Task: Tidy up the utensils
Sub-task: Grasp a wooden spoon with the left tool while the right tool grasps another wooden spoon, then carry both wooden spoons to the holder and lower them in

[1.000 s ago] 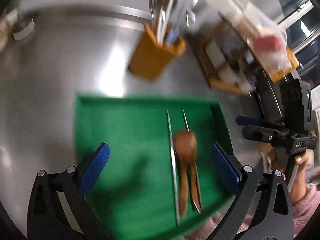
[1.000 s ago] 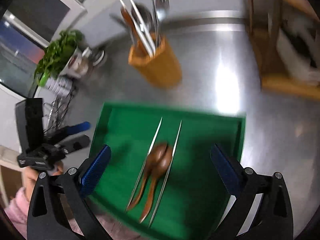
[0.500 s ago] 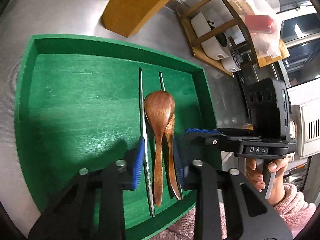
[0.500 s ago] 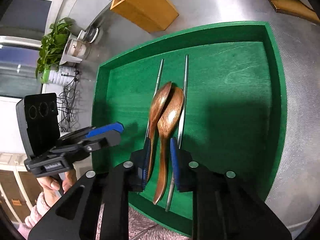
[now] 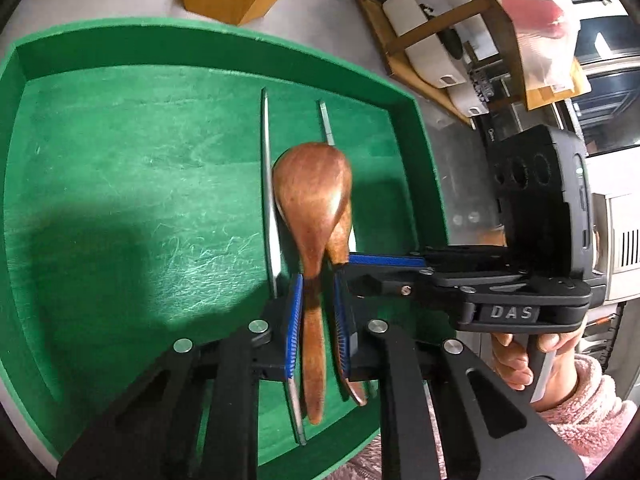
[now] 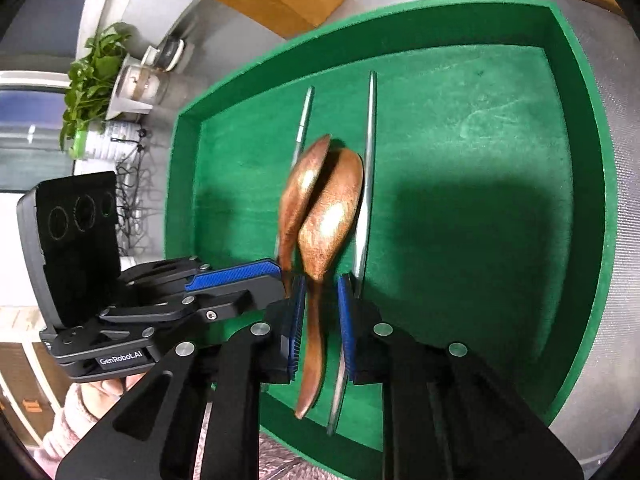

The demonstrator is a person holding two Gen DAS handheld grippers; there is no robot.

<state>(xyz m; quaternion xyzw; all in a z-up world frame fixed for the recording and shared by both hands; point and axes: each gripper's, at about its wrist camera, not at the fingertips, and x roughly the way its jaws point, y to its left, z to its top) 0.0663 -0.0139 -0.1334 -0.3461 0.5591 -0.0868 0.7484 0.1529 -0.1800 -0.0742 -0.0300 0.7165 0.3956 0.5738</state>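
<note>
Wooden spoons – one (image 5: 312,208) in left gripper (image 5: 317,320) jaws, other (image 6: 330,216) in right gripper (image 6: 318,320) (both clamped), above green tray (image 5: 100,140).

both wrist views look closely down onto the green tray (image 5: 120,168) (image 6: 480,120).

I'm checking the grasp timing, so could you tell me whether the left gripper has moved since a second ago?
Yes. The left gripper has come down toward the green tray and narrowed its jaws around a wooden spoon handle.
</note>
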